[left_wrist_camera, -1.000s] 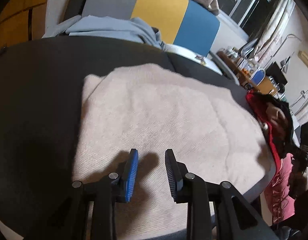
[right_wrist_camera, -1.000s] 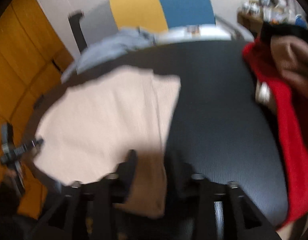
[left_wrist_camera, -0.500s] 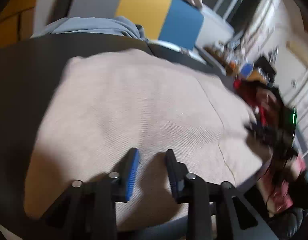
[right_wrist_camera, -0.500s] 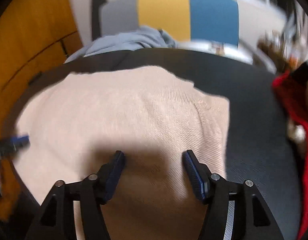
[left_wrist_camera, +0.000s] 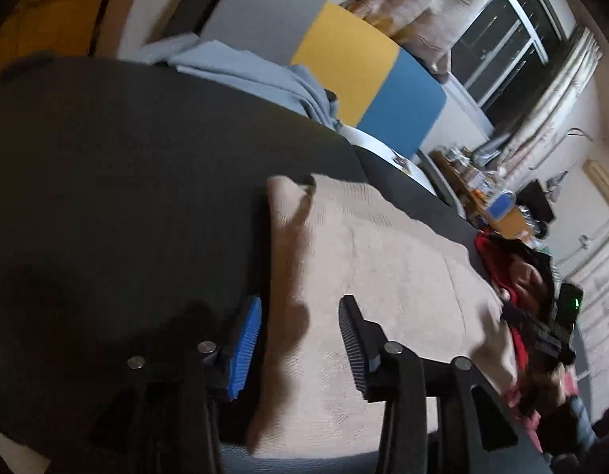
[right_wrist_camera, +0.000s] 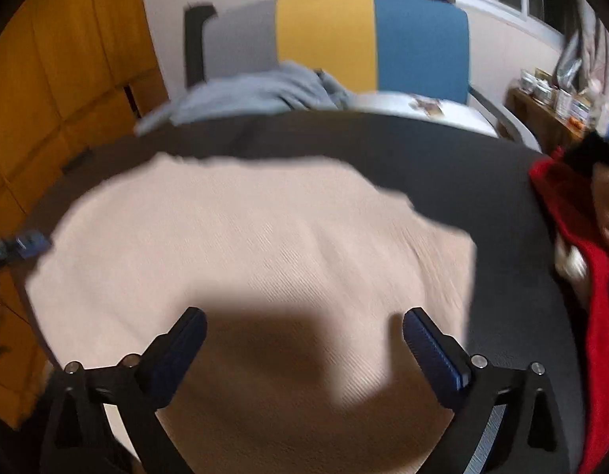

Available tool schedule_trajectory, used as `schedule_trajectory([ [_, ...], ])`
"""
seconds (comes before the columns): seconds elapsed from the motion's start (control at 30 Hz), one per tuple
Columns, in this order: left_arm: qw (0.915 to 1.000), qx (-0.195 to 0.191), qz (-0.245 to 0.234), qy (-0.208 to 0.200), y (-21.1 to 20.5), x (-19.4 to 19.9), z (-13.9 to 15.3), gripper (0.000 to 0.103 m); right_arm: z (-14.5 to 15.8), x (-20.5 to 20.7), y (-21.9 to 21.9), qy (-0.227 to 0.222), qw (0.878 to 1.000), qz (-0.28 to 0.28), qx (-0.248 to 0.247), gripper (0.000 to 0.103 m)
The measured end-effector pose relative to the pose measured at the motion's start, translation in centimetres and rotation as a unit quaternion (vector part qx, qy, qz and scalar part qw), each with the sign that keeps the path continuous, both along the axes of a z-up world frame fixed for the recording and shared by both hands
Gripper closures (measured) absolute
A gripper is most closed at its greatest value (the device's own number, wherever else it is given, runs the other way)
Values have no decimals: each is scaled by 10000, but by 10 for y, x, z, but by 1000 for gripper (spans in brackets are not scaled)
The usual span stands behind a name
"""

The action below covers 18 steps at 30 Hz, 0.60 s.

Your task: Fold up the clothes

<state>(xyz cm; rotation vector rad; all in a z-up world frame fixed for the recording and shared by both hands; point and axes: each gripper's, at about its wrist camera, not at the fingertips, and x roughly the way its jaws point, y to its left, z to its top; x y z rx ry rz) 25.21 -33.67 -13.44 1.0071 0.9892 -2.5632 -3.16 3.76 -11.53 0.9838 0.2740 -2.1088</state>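
Both the left gripper (left_wrist_camera: 300, 339) and right gripper (right_wrist_camera: 304, 349) are opening, empty, having released the beige sweater (right_wrist_camera: 245, 245), so this fold looks laid.

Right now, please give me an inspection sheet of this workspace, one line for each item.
Surface: dark round table.
Job's things: beige knit garment lying flat, folded.
Clutter: red clothes pile at the table edge.
Grippers: left claw opening, straddling the garment's edge; right claw opening wide above it; neither grips.
Cables: nothing seen.
Surroundings: grey-yellow-blue chair with blue-grey cloth; window; shelf.
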Motion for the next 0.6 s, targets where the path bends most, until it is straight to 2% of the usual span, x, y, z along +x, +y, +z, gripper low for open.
schedule_trajectory([
  [0.07, 9995, 184, -260, -72, 0, -5, -7, 60, 10, -3, -15, -54, 9996, 155, -251, 0],
  [0.17, 9975, 322, -595, -225, 9, -2, -13, 62, 11, -11, -43, -92, 9995, 307, -84, 0],
  [0.2, 9972, 286, -628, -284, 12, -1, -14, 73, 10, -14, -50, -87, 9994, 329, -29, 0],
  [0.23, 9974, 240, -600, -331, 13, 3, -13, 93, 8, -17, -55, -58, 9995, 318, 24, 0],
  [0.27, 9974, 328, -580, -277, 12, 8, -12, 102, 6, -23, -57, -26, 9997, 252, 74, 0],
  [0.3, 9972, 445, -565, -202, 11, 14, -11, 100, 3, -28, -59, 6, 9998, 185, 124, 0],
  [0.37, 9972, 288, -629, -286, 18, 24, -11, 100, -5, -39, -59, 81, 9995, 13, 300, 0],
  [0.43, 9965, 216, -670, -441, 23, 33, -18, 100, -22, -49, -50, -72, 9992, -142, 355, 0],
  [0.47, 9959, 269, -667, -555, 24, 36, -26, 100, -30, -53, -45, -160, 9992, -202, 315, 0],
  [0.53, 9968, 370, -592, -401, 24, 45, -28, 100, -31, -58, -30, -333, 9991, -199, -193, 0],
  [0.6, 9966, 201, -717, -352, 29, 46, -23, 100, -31, -61, -28, -434, 9986, -185, -247, 0],
])
